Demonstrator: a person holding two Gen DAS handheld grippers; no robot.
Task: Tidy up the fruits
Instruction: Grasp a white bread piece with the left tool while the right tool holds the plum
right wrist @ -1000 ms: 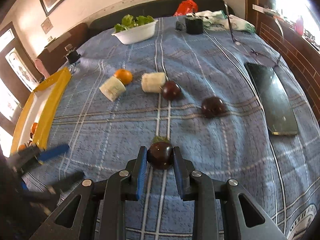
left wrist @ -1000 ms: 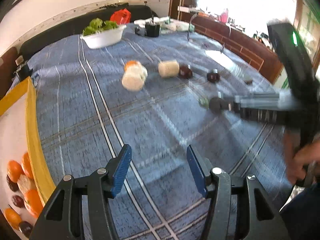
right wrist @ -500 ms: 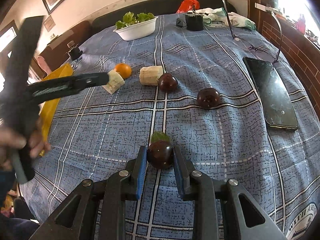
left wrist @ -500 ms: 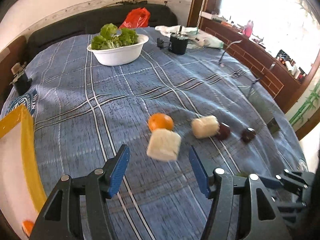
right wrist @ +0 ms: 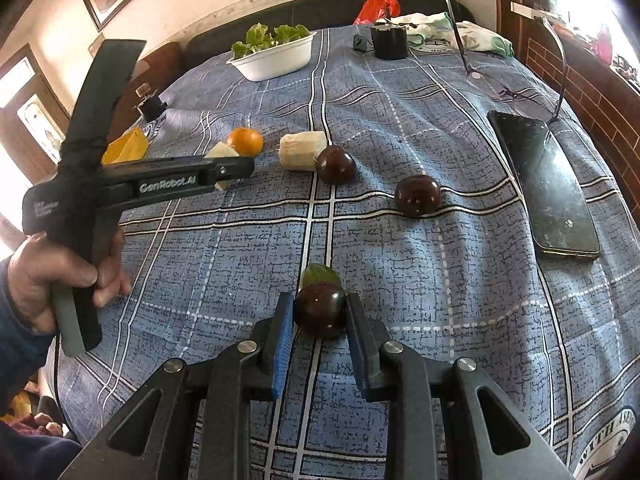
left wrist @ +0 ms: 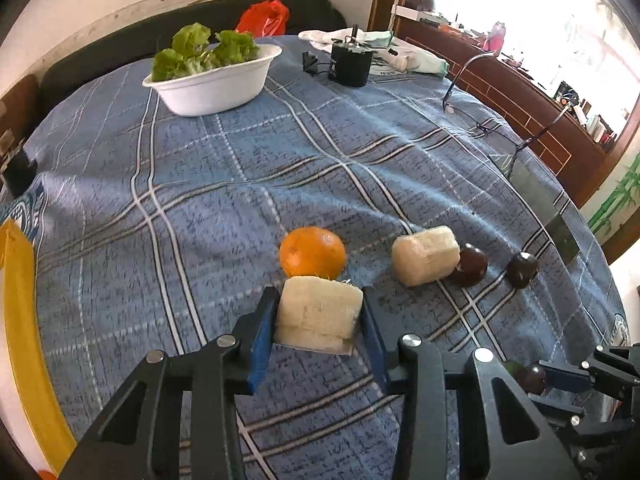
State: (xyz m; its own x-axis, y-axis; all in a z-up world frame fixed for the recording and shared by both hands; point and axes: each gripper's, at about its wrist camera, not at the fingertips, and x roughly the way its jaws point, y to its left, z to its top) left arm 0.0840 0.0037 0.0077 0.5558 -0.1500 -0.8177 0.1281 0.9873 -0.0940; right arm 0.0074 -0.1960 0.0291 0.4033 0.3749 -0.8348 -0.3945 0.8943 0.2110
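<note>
The left gripper (left wrist: 319,316) is closing on a pale peeled fruit chunk (left wrist: 318,312) — the chunk sits between its blue pads, which look to be touching its sides, and it rests on the blue checked cloth (left wrist: 200,208) covering the desk. Just behind the chunk lies an orange (left wrist: 313,251). To the right is a second pale chunk (left wrist: 425,255), touching a dark plum (left wrist: 473,265), with another plum (left wrist: 522,268) a little apart.

The right gripper (right wrist: 319,320) is clamped on a third dark plum (right wrist: 320,310) low over the cloth; a green leaf (right wrist: 320,274) lies just behind it. A black phone (right wrist: 546,184) lies at the right. At the far end stands a white bowl of lettuce (left wrist: 212,80) — and a yellow tray (left wrist: 20,300) edges the left side.
</note>
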